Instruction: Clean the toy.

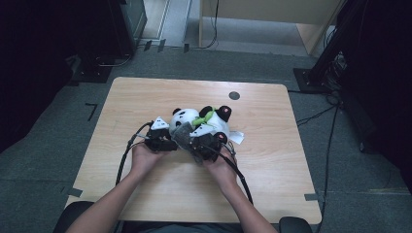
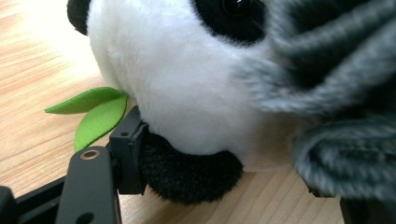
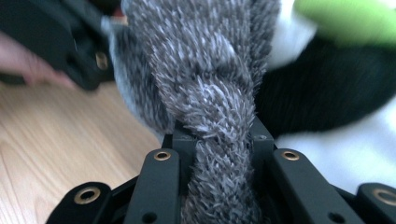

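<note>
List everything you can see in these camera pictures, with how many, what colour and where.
Panda plush toy: one, white and black, lying on the middle of the table, between the two grippers.
Grey fuzzy cloth: one, grey, bunched against the panda, clamped in the right gripper.
Green felt leaves: two, green, lying on the table beside the panda.
White tag: one, white, on the table at the panda's right side.
Table: one, light wood, with a small dark round spot near its far edge.
Floor: grey carpet around the table.
Left gripper: one, black, jaws around a black part of the panda.
Right gripper: one, black, shut on the cloth.
Hands: two, holding the grippers.
</note>
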Available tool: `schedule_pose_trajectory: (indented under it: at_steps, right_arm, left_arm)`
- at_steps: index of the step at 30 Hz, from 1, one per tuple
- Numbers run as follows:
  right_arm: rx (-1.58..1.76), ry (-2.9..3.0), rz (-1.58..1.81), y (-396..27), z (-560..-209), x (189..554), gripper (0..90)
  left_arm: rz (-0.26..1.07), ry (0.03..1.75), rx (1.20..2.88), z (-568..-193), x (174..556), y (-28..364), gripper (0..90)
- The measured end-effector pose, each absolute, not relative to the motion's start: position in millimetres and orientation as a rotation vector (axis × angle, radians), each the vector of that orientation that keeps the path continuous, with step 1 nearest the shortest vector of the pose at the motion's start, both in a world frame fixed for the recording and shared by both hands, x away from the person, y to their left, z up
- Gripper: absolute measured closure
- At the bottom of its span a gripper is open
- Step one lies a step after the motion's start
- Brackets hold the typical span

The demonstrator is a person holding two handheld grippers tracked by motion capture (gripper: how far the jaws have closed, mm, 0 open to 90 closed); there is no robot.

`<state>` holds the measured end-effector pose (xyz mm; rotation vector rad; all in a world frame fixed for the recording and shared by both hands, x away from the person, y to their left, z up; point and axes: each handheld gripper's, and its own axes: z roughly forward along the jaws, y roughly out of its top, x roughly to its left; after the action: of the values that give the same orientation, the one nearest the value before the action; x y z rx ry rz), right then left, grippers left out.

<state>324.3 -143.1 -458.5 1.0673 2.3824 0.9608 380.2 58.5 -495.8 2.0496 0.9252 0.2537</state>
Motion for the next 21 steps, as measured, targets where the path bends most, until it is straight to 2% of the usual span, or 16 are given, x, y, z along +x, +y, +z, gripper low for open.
schedule_pose_trajectory:
  at_steps: [9, 21]
  right_arm:
    - [1.081, 2.407, 0.901, -166.1, -470.8, 311.2, 73.0]
    - [1.174, 2.398, 0.920, -205.5, -455.2, 300.4, 72.7]
  left_arm:
    - [0.263, 0.917, 2.052, -495.3, 380.2, 58.2, 31.8]
    - [0.273, 0.912, 2.062, -494.8, 380.0, 57.6, 32.2]
